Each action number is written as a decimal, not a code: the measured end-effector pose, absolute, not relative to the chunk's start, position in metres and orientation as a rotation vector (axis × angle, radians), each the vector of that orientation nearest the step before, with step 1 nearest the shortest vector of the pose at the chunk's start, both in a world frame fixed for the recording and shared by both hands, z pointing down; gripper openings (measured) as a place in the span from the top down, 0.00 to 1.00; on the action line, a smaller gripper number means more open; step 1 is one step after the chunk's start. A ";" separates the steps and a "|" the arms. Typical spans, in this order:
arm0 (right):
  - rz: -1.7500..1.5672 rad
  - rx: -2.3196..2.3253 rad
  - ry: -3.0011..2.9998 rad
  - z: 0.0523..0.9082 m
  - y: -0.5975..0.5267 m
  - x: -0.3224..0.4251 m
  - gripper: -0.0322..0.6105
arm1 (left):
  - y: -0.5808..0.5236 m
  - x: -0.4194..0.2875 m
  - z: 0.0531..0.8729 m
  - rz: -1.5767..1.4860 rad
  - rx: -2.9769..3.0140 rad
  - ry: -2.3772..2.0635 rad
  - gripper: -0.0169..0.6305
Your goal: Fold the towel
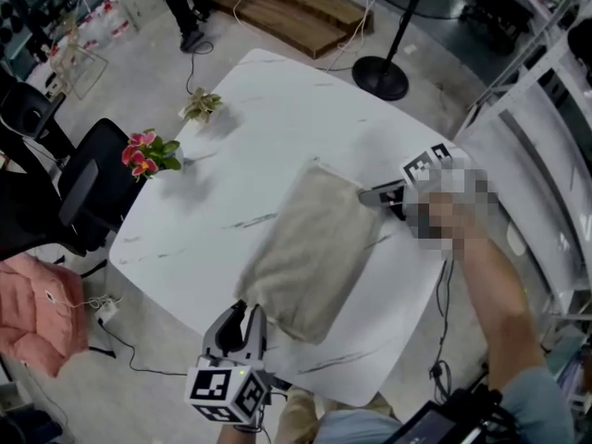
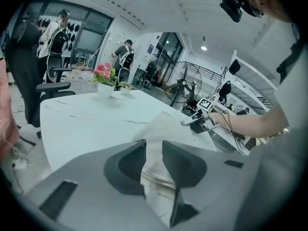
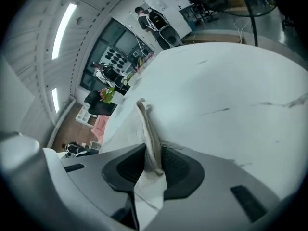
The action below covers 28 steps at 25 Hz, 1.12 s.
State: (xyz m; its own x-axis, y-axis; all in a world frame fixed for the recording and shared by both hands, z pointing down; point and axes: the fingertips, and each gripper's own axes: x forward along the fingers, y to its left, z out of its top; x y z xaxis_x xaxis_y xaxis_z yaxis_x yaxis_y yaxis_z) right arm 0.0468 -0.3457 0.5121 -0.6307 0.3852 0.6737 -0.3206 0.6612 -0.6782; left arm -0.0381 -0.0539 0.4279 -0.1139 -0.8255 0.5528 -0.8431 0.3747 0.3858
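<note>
Left claw (image 1: 242, 314) first: my jaws are closed on the near corner of the towel (image 1: 314, 248), with the cloth pinched between the pads. Right claw (image 1: 368, 195) has the far right corner, its jaws clamped on a thin upright fold of fabric. So that's two claws and one towel, both gripping.

Biggest thing now: one white, marble-veined table (image 1: 277, 100) fills the middle of the head view. The beige towel lies flat on its right half as one oblong, running diagonally from one claw to the other.

One black chair (image 1: 88, 188) stands against the table's left side. One pink bundle (image 1: 37, 313) sits on the floor below the chair. One round fan stand base (image 1: 379, 77) rests on the floor past the far edge.

Two plants stand along the table's left edge: pink flowers (image 1: 146, 153) and a smaller pale sprig (image 1: 200, 105) further back. Both are well apart from the towel.
</note>
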 end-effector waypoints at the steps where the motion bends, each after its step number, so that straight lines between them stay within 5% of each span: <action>1: 1.016 -0.052 -1.993 0.513 -0.345 0.047 0.80 | -0.053 -0.039 0.427 0.026 1.435 -1.926 0.81; 18: 0.396 -0.327 -2.394 0.363 -0.233 -0.001 0.86 | 0.017 -0.035 0.387 -0.050 1.439 -2.016 0.81; 28: -0.085 -0.504 -2.412 0.349 -0.107 0.013 0.86 | 0.086 -0.026 0.379 -0.073 1.420 -2.056 0.82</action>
State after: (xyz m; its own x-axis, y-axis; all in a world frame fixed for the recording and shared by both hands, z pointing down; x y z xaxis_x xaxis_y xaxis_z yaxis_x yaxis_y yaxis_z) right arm 0.0125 -0.1067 0.3493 -0.7056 0.3343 0.6248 0.3777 0.9235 -0.0676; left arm -0.0263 0.0864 0.3795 -0.2200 -0.8590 0.4623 -0.8240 0.4173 0.3833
